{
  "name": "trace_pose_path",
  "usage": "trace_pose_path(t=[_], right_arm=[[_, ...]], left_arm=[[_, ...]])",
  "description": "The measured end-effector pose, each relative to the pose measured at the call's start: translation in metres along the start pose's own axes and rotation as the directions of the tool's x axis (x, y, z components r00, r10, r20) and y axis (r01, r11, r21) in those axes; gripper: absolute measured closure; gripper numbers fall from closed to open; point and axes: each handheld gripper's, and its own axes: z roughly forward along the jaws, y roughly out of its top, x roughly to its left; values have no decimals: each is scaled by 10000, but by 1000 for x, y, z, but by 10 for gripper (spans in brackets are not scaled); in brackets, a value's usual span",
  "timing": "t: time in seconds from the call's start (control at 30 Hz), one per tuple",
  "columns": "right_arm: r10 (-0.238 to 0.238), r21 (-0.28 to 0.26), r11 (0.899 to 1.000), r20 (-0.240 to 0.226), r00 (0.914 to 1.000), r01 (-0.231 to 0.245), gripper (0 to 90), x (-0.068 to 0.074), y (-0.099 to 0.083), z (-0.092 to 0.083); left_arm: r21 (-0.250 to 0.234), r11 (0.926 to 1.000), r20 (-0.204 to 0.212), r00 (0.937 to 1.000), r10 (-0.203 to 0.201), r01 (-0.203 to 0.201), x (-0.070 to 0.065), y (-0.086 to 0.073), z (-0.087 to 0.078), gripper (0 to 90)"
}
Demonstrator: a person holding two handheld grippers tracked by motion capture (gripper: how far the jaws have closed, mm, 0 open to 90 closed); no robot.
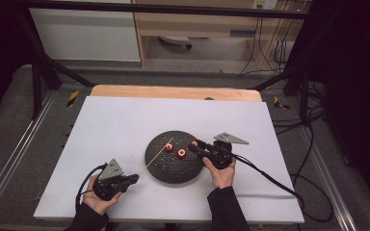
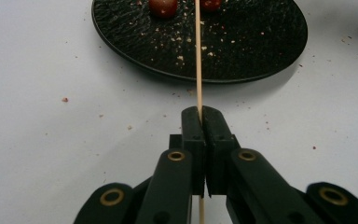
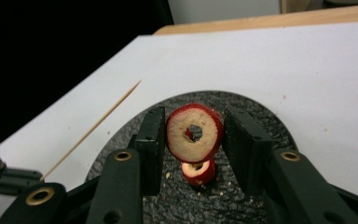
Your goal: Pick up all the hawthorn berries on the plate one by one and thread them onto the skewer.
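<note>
White table (image 1: 115,120) | left hand-held gripper (image 2: 200,114) pinches skewer (image 2: 198,60) | right hand-held gripper (image 3: 193,135) clasps cored fruit ring (image 3: 194,133)

In the left gripper view we lose the far rim of the black plate (image 2: 242,56) at the top edge of the frame, which also halves two red fruit pieces (image 2: 163,6) and cuts off the tip of the wooden skewer (image 2: 198,56). In the right gripper view the held fruit slice (image 3: 194,132) covers the top of a second slice (image 3: 198,171) lower in the frame, and we cannot tell whether both pads touch the held one. In the high view the fruit at the right gripper (image 1: 196,144) is too small for us to make out.
</note>
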Motion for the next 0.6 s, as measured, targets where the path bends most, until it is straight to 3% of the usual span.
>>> trace_pose_path(t=[0.23, 0.6], right_arm=[[355, -1044, 9939, 58, 9994, -347, 604, -2, -2, 0], [529, -2331, 9712, 123, 9985, -486, 604, -3, 1, 4]], left_arm=[[-74, 10000, -10, 10000, 10, -10, -5, 3, 4, 881], [-126, 9999, -3, 10000, -94, 94, -14, 9, 9, 881]])
